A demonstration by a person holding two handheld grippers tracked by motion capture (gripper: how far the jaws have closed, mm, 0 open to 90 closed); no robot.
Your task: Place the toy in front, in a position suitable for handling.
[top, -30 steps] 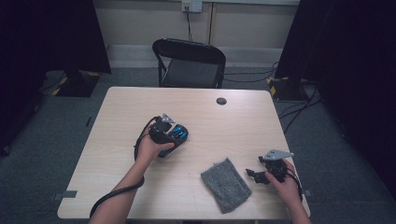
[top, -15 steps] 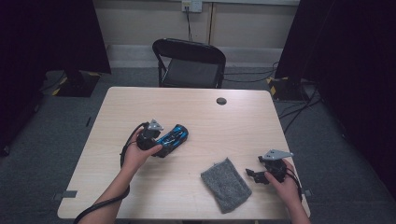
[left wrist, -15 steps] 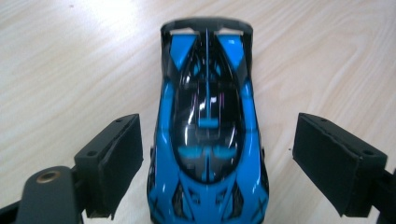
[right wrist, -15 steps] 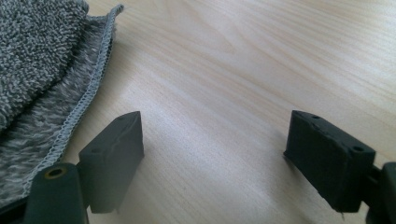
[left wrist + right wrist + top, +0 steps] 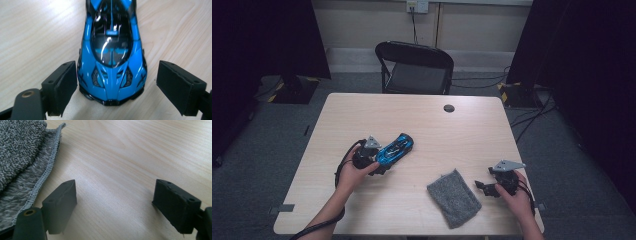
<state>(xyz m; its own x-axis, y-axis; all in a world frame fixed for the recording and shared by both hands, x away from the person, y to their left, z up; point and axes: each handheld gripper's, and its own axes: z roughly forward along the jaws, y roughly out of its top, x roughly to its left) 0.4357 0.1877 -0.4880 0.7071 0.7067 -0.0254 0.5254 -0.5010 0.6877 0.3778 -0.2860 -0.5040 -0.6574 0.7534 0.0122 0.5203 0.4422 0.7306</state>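
A: Where does the glossy blue and black toy sports car (image 5: pixel 396 148) sit?

B: On the pale wood-grain table (image 5: pixel 422 120), left of the middle in the high view, lying slantwise with 1 end toward the far right and the other at the left gripper (image 5: pixel 379 162).

A: Is that gripper holding it?

B: No. In the left gripper view the car (image 5: pixel 111 57) lies between the 2 black jaws with its near end toward the camera. The jaws are spread. The pad on the left stands just beside the car's flank and the pad on the right stands clear of it with bare table between. Whether the left pad touches the bodywork, I cannot tell; nothing is clamped.

A: And the other hand?

B: The right gripper (image 5: pixel 482 187) is low at the table's near right corner, jaws wide apart with nothing between them. In the right gripper view there is bare wood between the 2 pads.

A: Anything close by?

B: A folded grey terry cloth with a stitched hem (image 5: pixel 454 197) lies flat just to the left of that gripper in the high view. In the right gripper view its edge (image 5: pixel 27 167) runs past the left-hand jaw. The cloth and the car are well apart.

A: What else is there?

B: A small dark round disc (image 5: pixel 449 108) is near the table's far edge, and a black folding chair (image 5: pixel 414 67) stands beyond it.
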